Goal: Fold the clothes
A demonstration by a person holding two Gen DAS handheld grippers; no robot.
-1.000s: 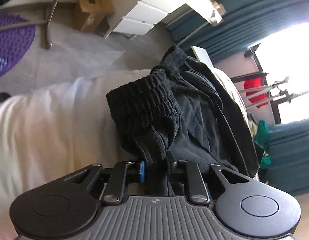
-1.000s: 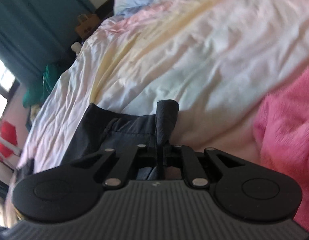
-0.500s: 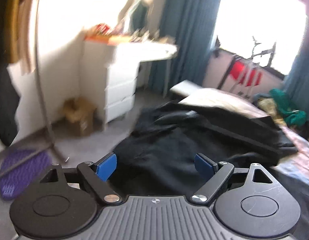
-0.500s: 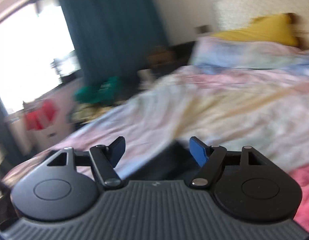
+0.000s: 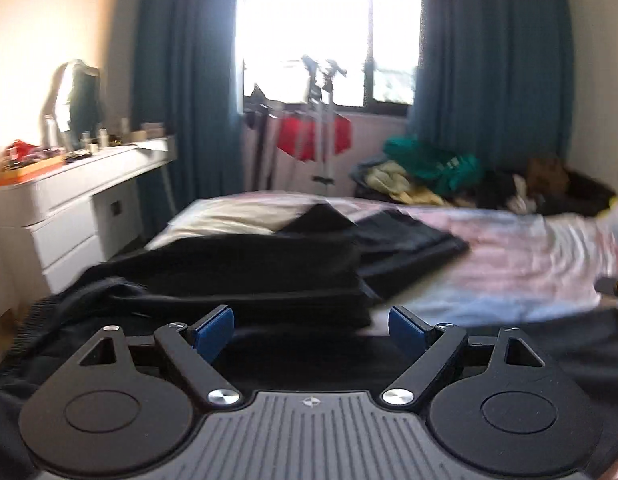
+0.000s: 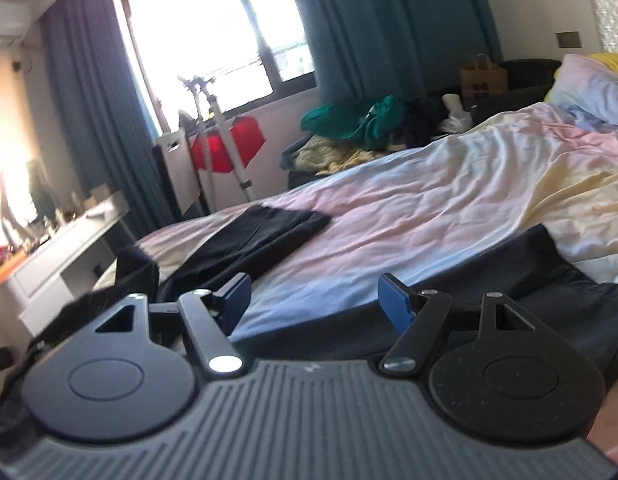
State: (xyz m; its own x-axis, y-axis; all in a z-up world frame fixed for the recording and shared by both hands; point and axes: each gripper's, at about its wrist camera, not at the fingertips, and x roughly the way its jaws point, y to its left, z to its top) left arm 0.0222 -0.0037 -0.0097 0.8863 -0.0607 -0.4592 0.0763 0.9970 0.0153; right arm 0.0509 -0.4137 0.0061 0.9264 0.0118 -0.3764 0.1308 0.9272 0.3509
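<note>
Both grippers are held level above the bed (image 6: 409, 208), pointing toward the window (image 5: 329, 32). The left gripper (image 5: 312, 326) has its jaws spread wide and empty, and so does the right gripper (image 6: 314, 300). The black clothes (image 5: 245, 268) lie heaped on the pastel sheet just ahead of the left gripper, at the bed's foot near the white dresser (image 5: 69, 208).

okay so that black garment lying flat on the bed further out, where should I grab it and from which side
Take the black garment at the corner nearest the pillows, where its edge lies flat and free on the pastel sheet. Probably come in low from the right with the open right gripper, sliding one finger under that edge. The other end runs into bunched dark fabric, a harder place to pinch a single layer.
</note>
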